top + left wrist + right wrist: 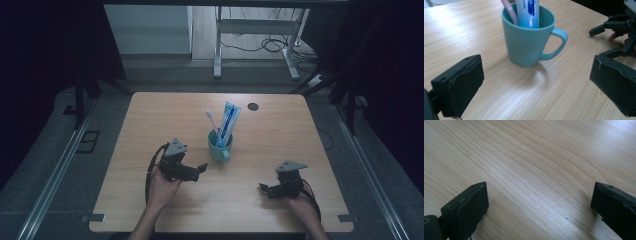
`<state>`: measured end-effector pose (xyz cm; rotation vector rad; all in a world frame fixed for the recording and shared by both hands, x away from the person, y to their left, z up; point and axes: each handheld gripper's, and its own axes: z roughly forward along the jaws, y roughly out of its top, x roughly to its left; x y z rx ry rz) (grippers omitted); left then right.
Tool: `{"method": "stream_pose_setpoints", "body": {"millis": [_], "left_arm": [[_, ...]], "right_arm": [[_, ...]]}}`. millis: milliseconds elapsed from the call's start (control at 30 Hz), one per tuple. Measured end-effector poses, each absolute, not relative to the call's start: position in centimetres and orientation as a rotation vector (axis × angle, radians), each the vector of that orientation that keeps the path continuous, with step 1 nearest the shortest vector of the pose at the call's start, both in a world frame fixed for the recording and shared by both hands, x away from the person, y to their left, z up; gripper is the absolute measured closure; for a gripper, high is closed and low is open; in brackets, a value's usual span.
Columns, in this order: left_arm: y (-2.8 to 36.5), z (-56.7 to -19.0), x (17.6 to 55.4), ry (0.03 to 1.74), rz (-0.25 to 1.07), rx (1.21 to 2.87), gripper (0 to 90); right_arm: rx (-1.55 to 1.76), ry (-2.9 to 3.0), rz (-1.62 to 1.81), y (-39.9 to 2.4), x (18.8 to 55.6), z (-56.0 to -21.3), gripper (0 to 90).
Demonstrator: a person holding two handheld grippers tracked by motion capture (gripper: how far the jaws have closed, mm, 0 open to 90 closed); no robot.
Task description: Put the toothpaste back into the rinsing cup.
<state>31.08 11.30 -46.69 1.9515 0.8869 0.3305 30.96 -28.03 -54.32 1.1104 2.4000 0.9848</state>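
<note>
Wide-spread left gripper [536, 82] just short of teal mug [529, 42], handle rightward.

The cup [219, 146] is blue-green all over, and so is its handle. The toothbrush [211, 119] in it is pink with a white top, and the toothpaste tube [228, 124] is light blue and white with dark blue marks. The table [280, 140] is light brown wood with thin wavy lines and a small black dot [253, 106] near the far edge, and the left gripper [197, 171] and right gripper [265, 188] are black with grey plates on top.
</note>
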Motion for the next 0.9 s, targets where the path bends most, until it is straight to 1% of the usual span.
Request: {"method": "stream_pose_setpoints", "body": {"millis": [233, 433, 800, 900], "left_arm": [[12.7, -47.9, 30.2, 0.929, 0.322, 1.960, 0.0], [13.9, -49.6, 29.4, 0.972, 0.329, 1.984, 0.0], [14.4, -52.0, 28.7, 1.026, 0.346, 2.042, 0.0], [14.3, -52.7, 28.7, 1.036, 0.343, 2.080, 0.0]], "right_arm": [[1.111, 2.397, 0.986, -28.0, 31.0, -54.3, 1.1], [1.115, 2.397, 0.983, -28.0, 30.9, -54.3, 1.1], [1.111, 2.394, 0.984, -28.0, 30.9, -54.3, 1.1], [1.111, 2.394, 0.984, -28.0, 31.0, -54.3, 1.1]]}}
